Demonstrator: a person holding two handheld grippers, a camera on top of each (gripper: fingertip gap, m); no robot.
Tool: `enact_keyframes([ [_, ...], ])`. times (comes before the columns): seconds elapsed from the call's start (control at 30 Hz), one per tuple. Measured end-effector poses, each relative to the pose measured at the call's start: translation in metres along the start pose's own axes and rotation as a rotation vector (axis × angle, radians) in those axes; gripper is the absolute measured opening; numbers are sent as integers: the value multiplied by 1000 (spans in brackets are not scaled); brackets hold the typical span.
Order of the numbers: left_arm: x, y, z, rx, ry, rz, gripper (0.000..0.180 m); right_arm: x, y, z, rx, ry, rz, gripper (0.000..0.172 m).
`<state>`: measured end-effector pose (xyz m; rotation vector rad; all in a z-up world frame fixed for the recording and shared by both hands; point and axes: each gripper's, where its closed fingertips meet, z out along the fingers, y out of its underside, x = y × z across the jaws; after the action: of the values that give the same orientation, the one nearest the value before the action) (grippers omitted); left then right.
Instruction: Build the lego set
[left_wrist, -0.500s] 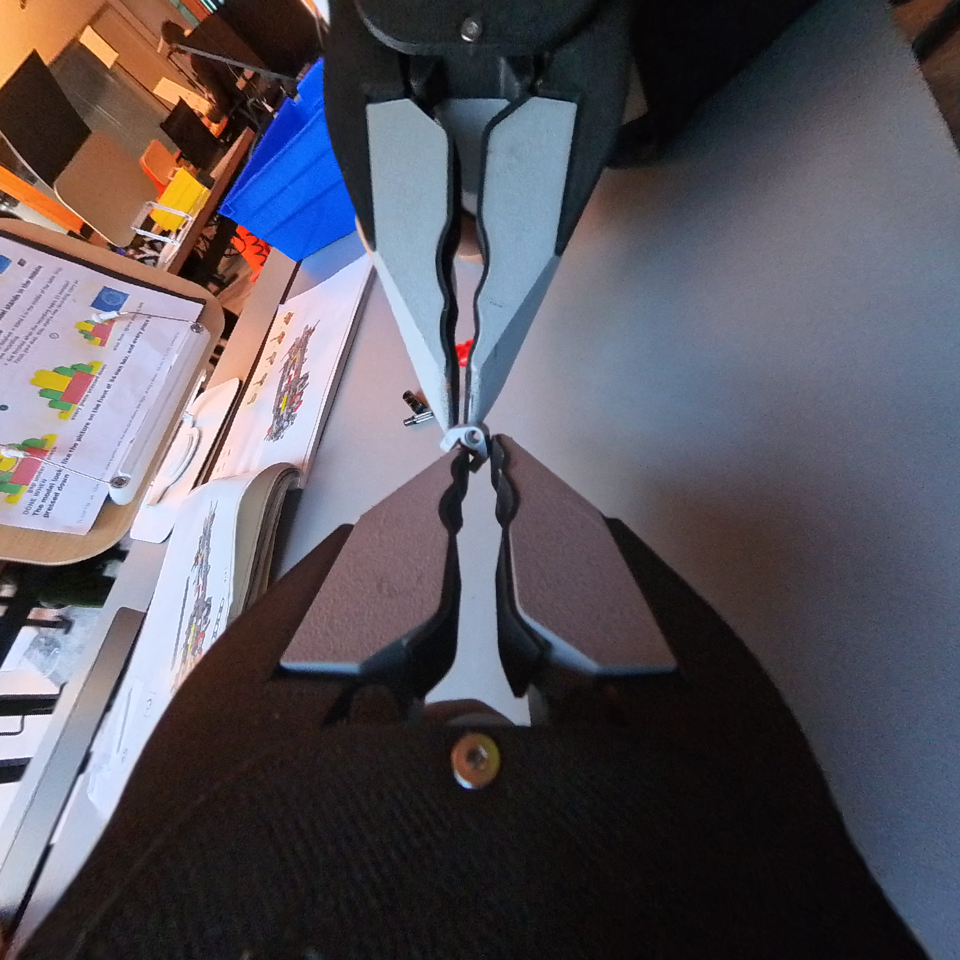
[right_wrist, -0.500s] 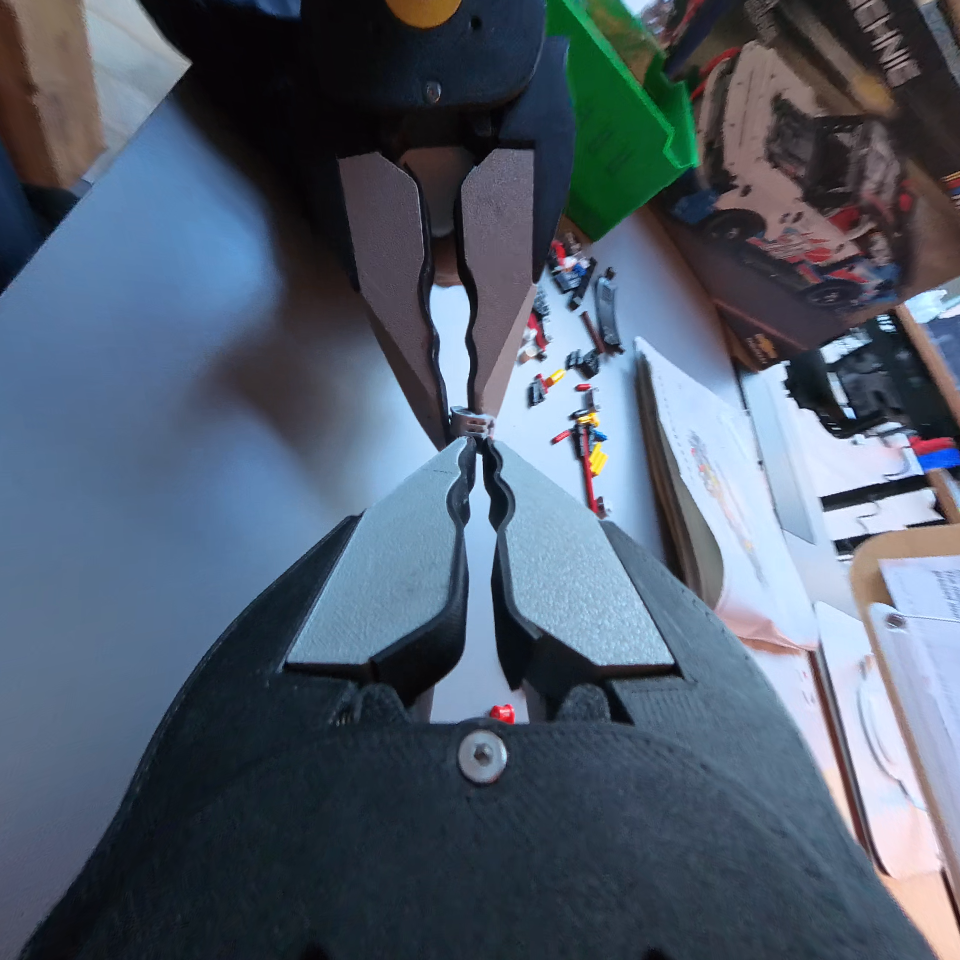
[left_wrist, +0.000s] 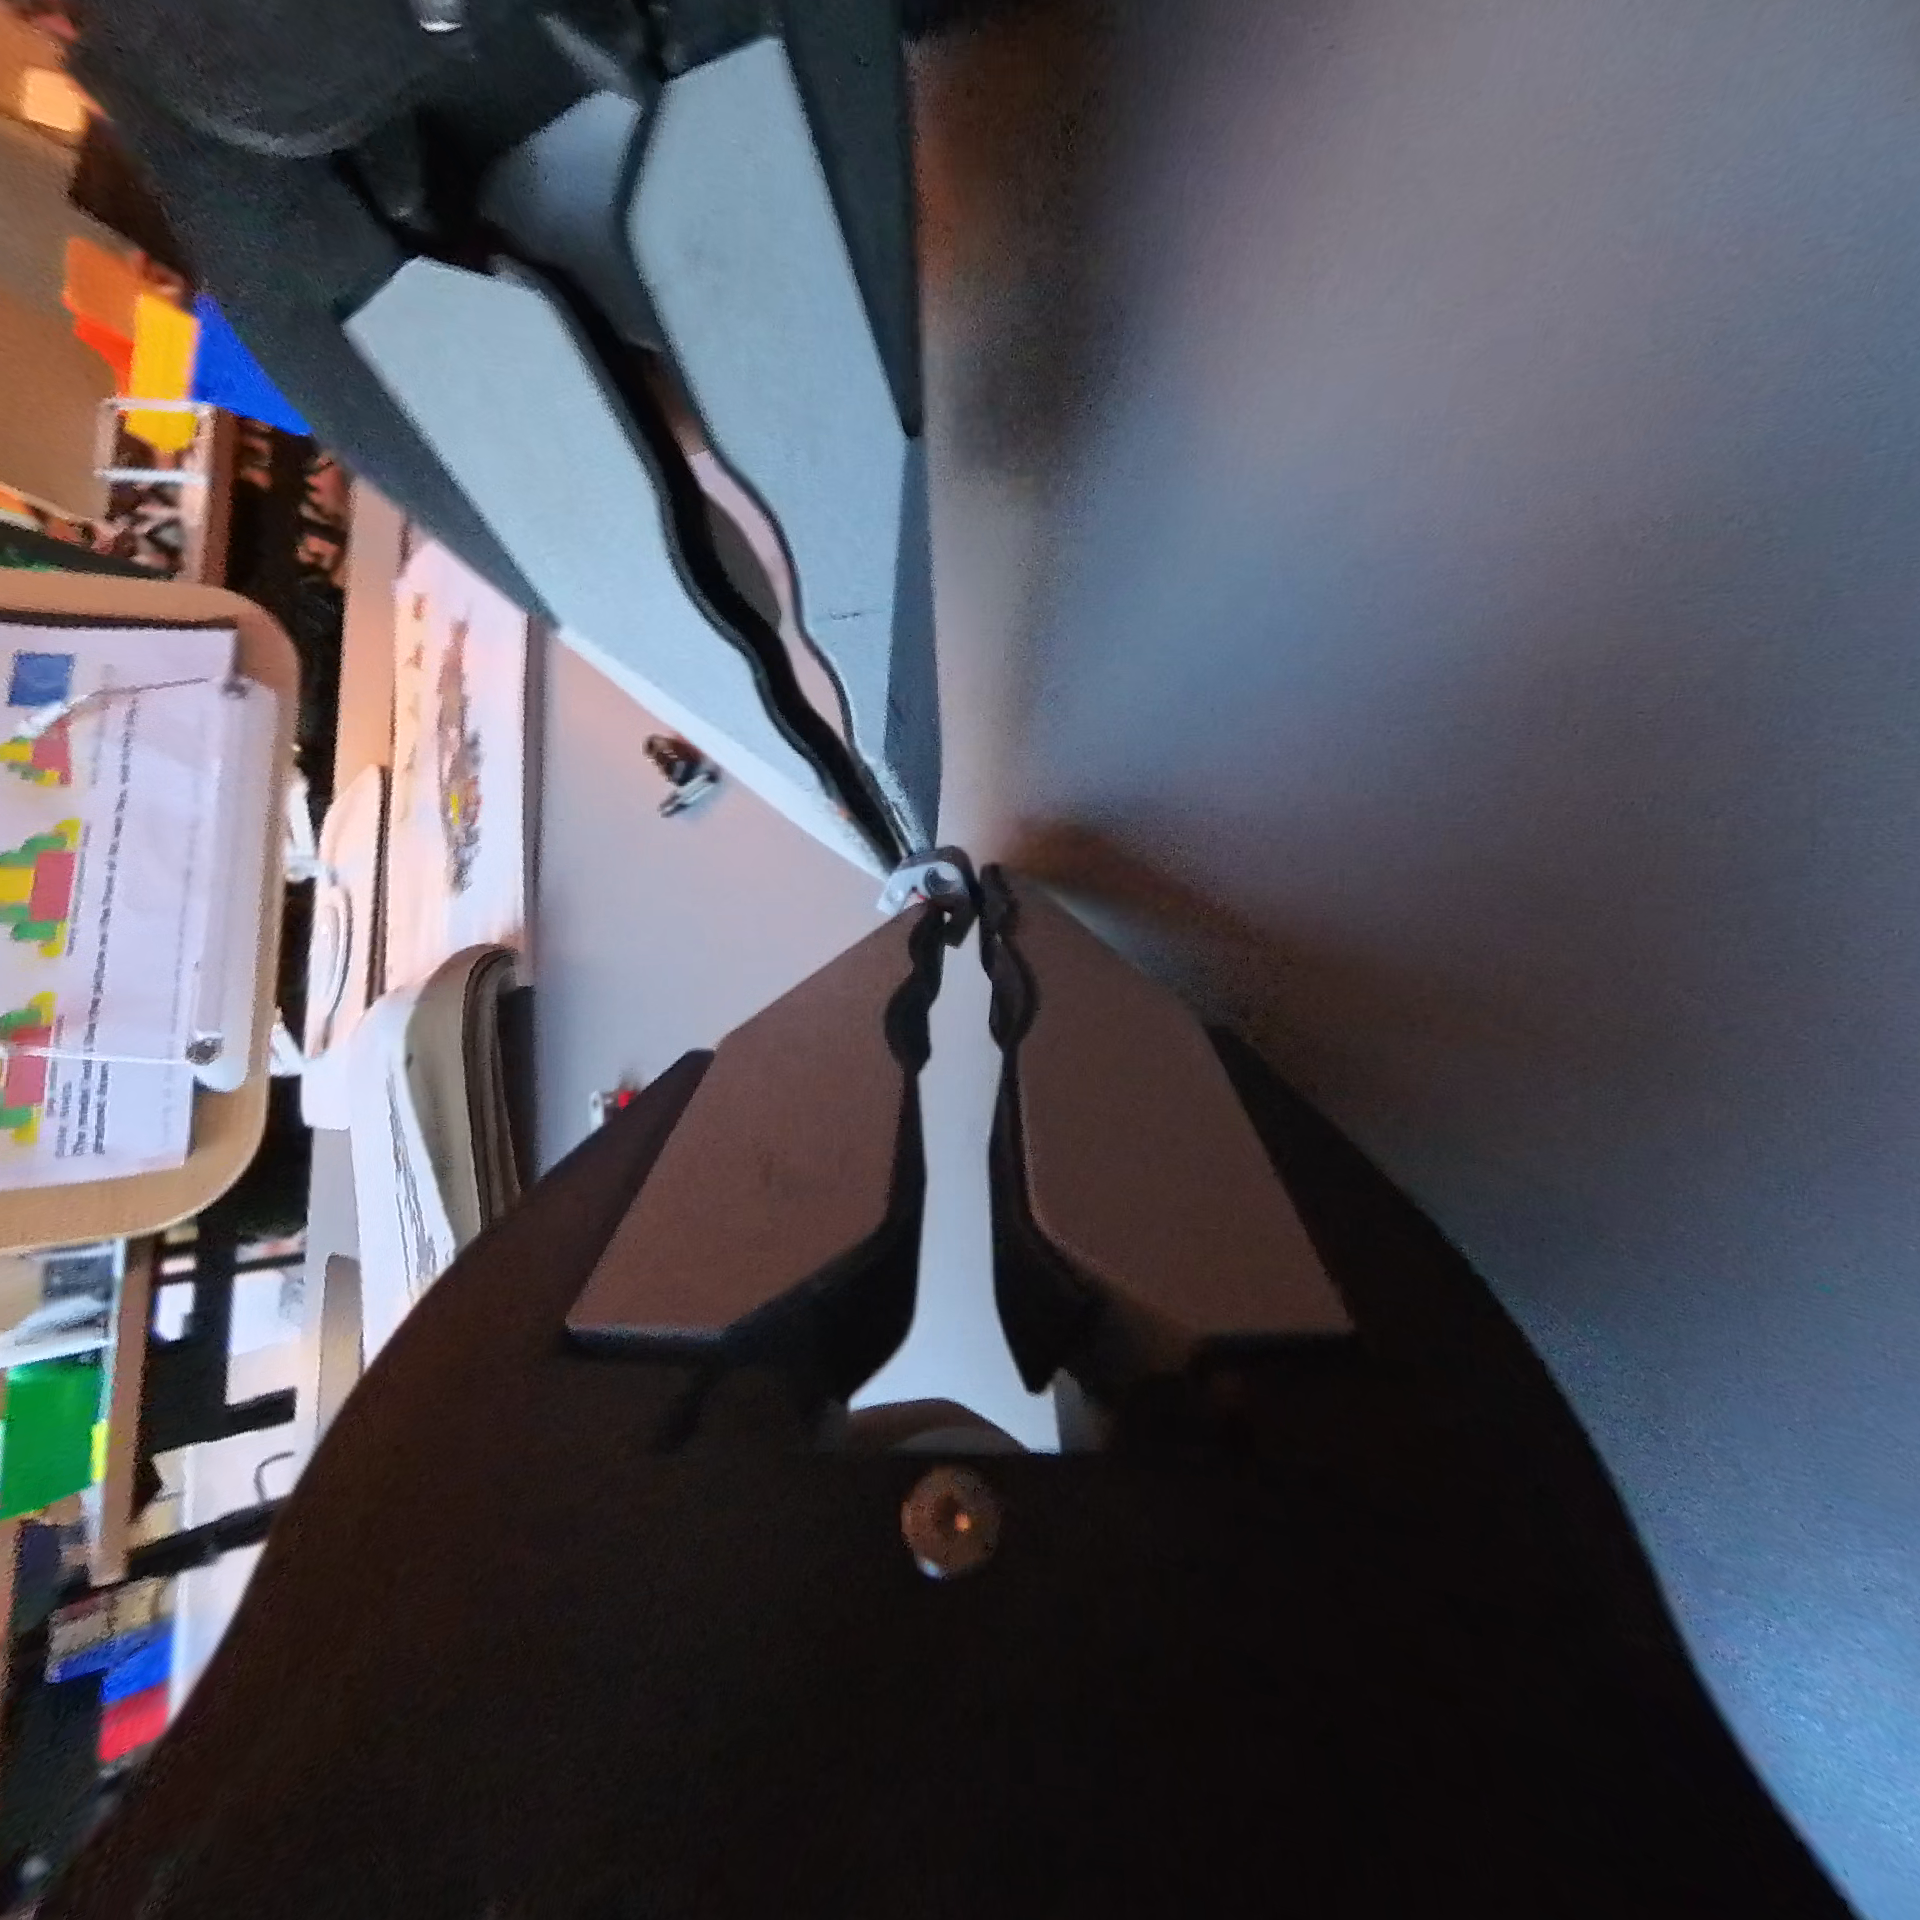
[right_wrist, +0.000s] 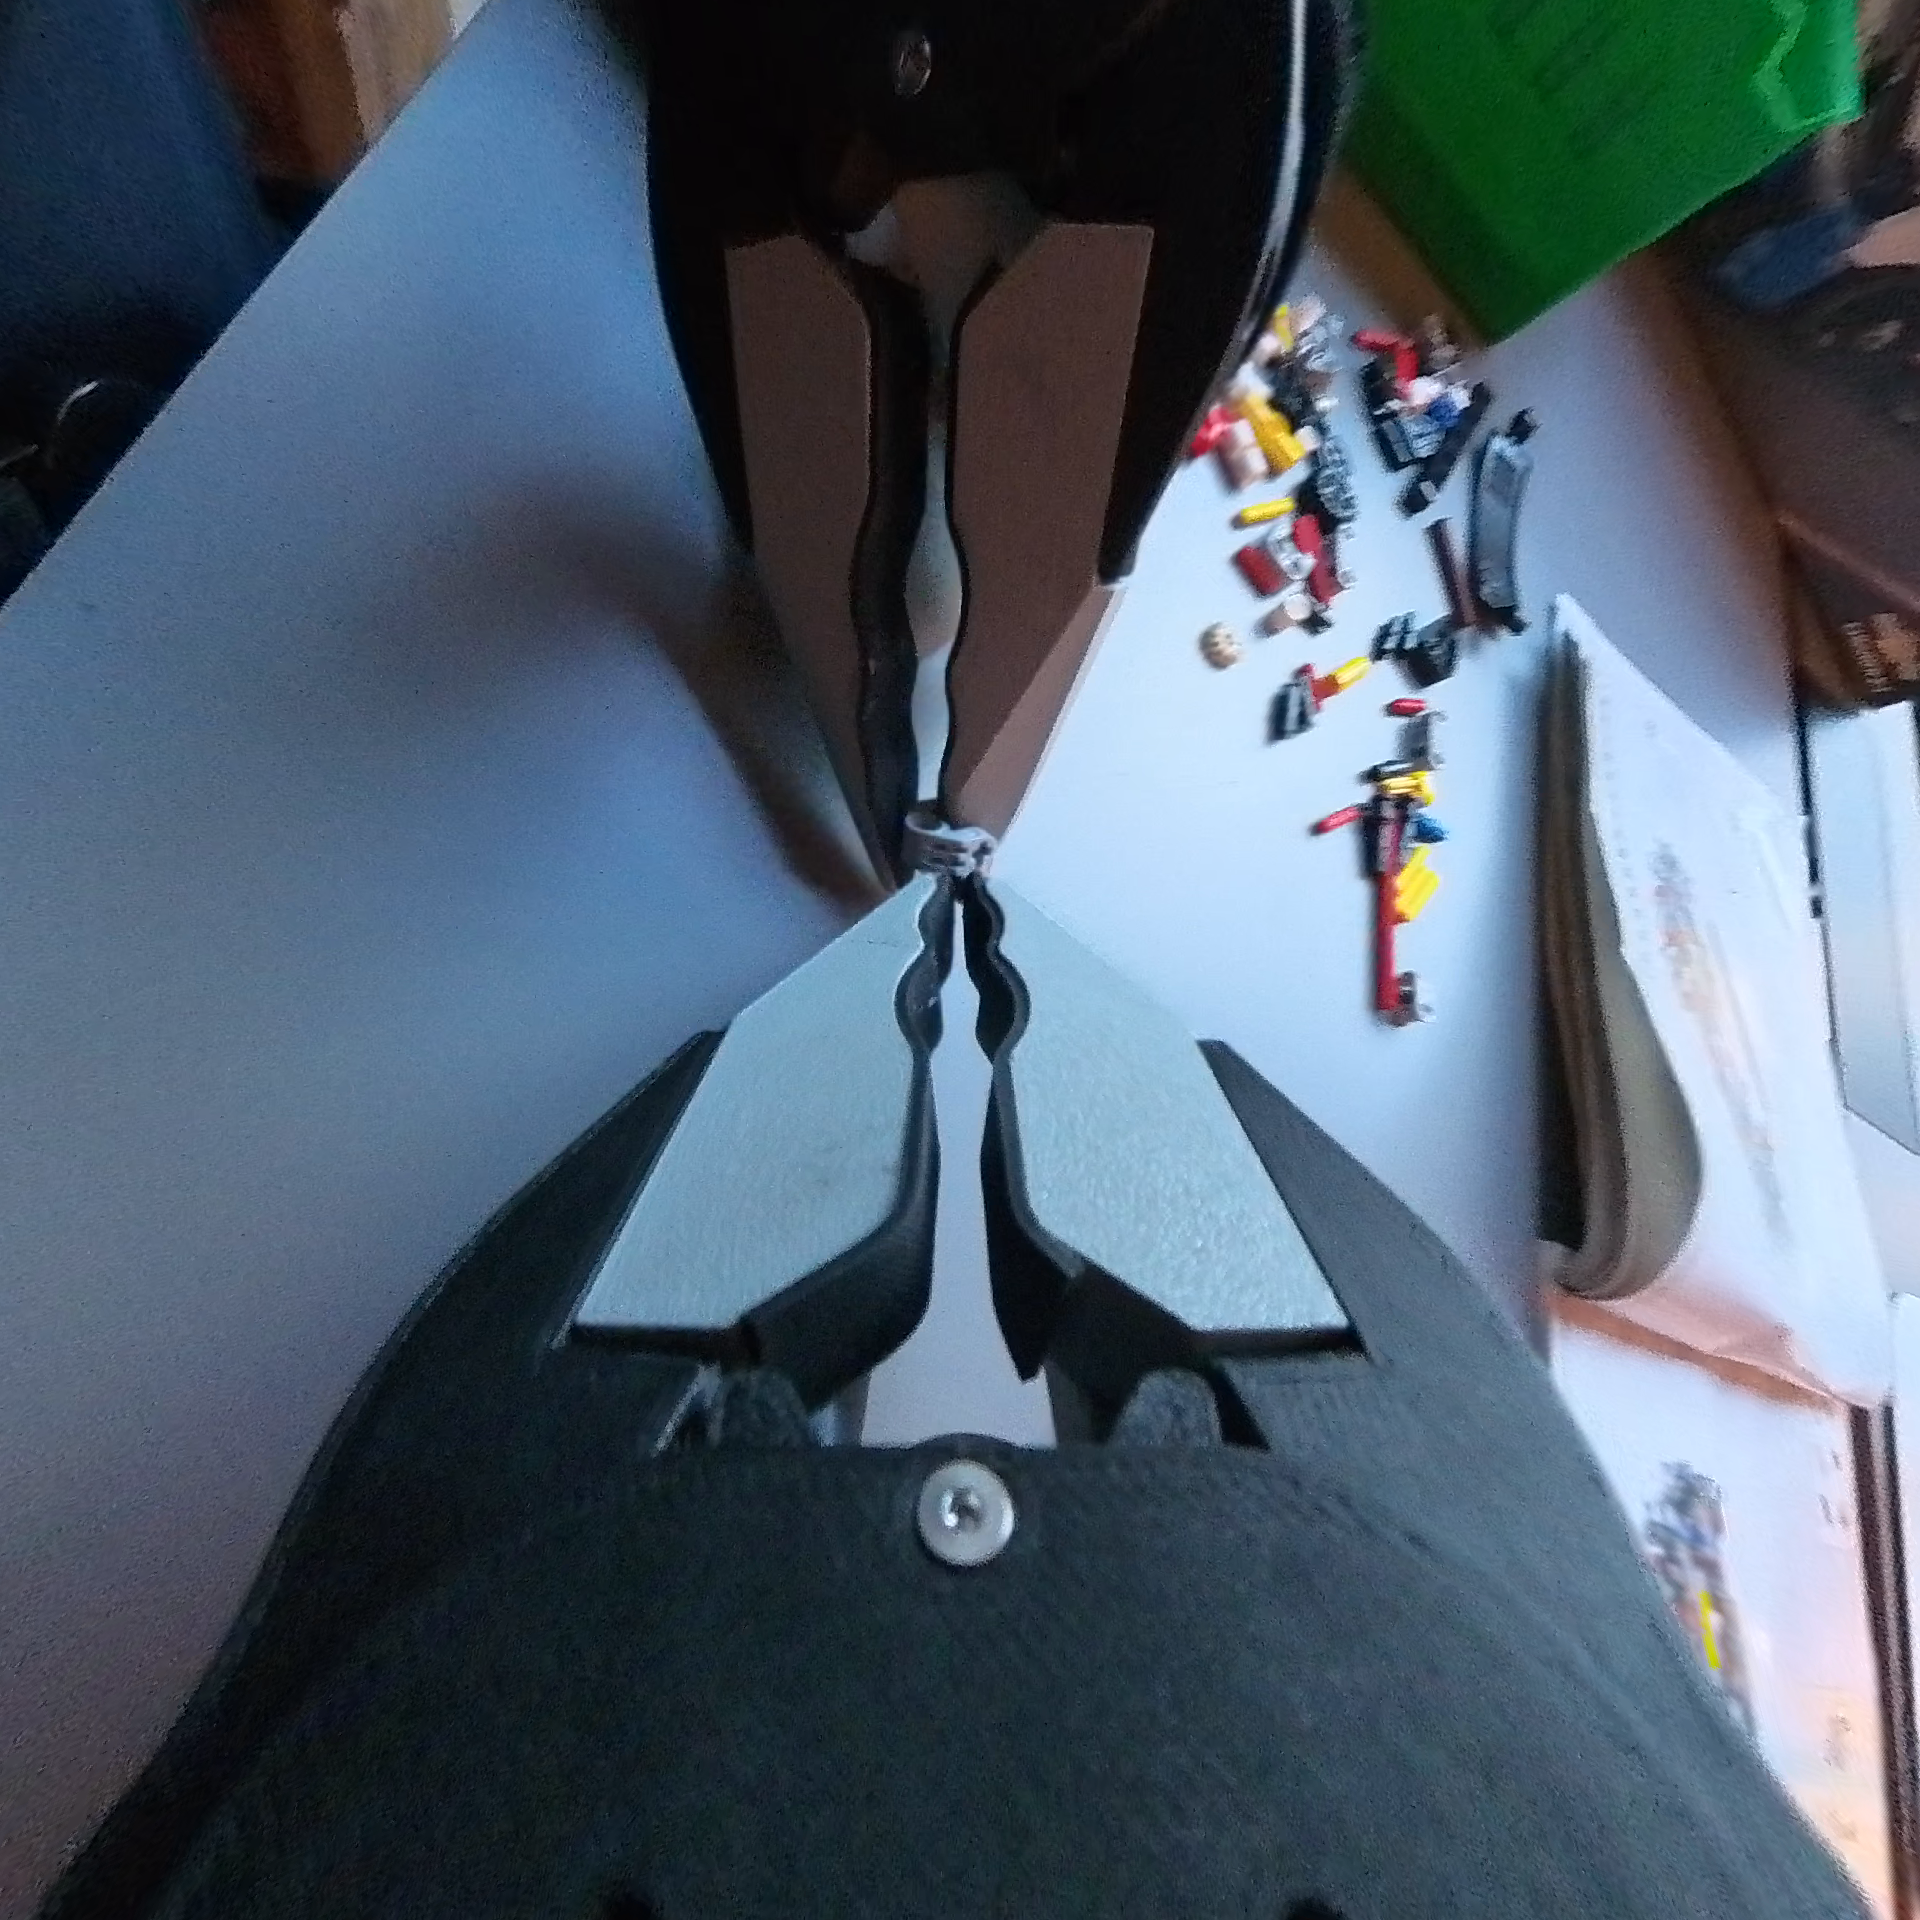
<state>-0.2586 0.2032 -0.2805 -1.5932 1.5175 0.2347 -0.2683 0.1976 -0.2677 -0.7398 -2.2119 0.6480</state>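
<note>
Right wrist view: the right gripper (right_wrist: 954, 896), with grey fingers, is pressed together at the tips on a small light-grey connector piece (right_wrist: 943, 840). The left gripper (right_wrist: 928, 805), with brown fingers, comes in from the far side, tip to tip with it, and meets the same piece. The piece is held above the grey table (right_wrist: 364, 727), between the two sets of fingertips.

Left wrist view: the left gripper (left_wrist: 961, 906) has its jaws narrowly apart near the tips. Its left fingertip (left_wrist: 928, 928) touches the connector piece (left_wrist: 928, 878); contact by the other fingertip cannot be told. The right gripper (left_wrist: 906, 836) reaches in from the far side and pinches the piece.

Containers: a green bin (right_wrist: 1600, 135) stands at the far right of the table; its contents cannot be seen. A blue bin (left_wrist: 244, 379) shows partly at the far left, contents hidden.

Loose items: a scatter of small building parts (right_wrist: 1340, 520) in red, yellow, black and tan lies on the table near the green bin, with a partly built red and black assembly (right_wrist: 1392, 894) just nearer. An open instruction booklet (right_wrist: 1662, 987) lies to the right. A wooden board (left_wrist: 244, 935) bearing a printed sheet sits at the left.
</note>
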Motion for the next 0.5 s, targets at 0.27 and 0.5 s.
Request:
enact_keyframes([
  [0.27, 5, -2, 1, 32, 49, -37, 3, -6, 1, 1, 37, -15, 14, 0],
  [0.5, 6, -2, 0, 27, 41, -11, 2, -7, 1, 1, 24, -48, -25, 0],
])
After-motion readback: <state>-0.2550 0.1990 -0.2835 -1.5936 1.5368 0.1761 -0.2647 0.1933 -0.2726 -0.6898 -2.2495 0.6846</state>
